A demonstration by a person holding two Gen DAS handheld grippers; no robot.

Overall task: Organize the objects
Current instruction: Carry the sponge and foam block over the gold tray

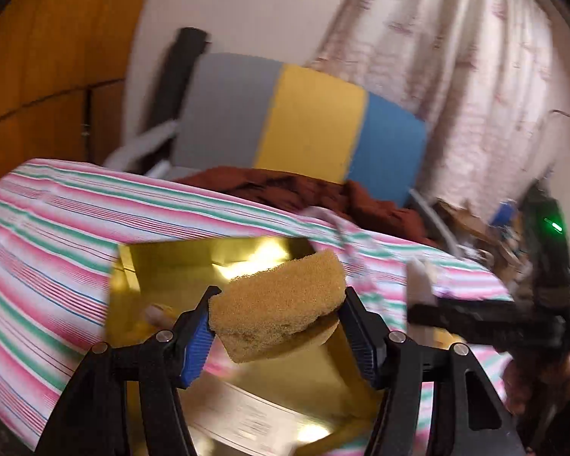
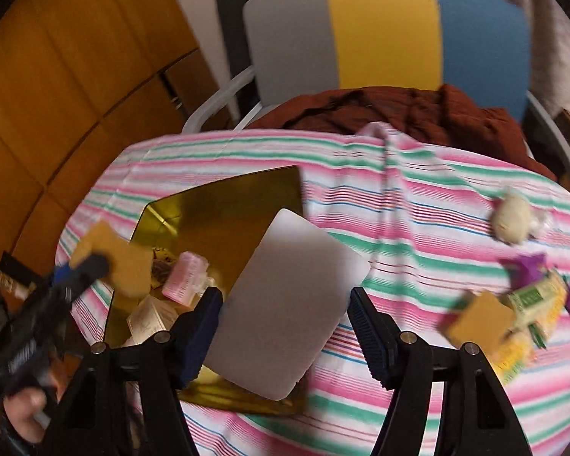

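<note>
Nearest to me, my left tool (image 1: 275,313) is pinching a tan sponge (image 1: 275,304) between its blue pads, holding it in the air over the gold tray (image 1: 171,262). My right tool (image 2: 285,300) grips a pale grey-white block (image 2: 285,304), slab-shaped with rounded corners, tilted and held over the tray's right edge; the jaws look pressed against its sides.

Just below and beyond, the gold tray sits on the bench, which is covered by a pink, green and white striped cloth (image 2: 418,205). From the right wrist view the tray already holds a pink ridged item (image 2: 186,279) and a pale small box (image 2: 152,317), plus something dark I cannot make out.

Out on the cloth to my right, well apart from the tray, lie a second tan sponge (image 2: 478,319), a green and yellow packet (image 2: 535,300), purple pieces (image 2: 528,269) and a cream lump (image 2: 511,220).

Farthest off stands a chair with a grey, yellow and blue back (image 2: 383,34), with brown fabric (image 2: 410,114) heaped on it.

I judge I am mid-gathering: both held things are bound for the tray. Next I should lower each into free space inside it, spread the jaws, and then reach for the items lying to the right.
</note>
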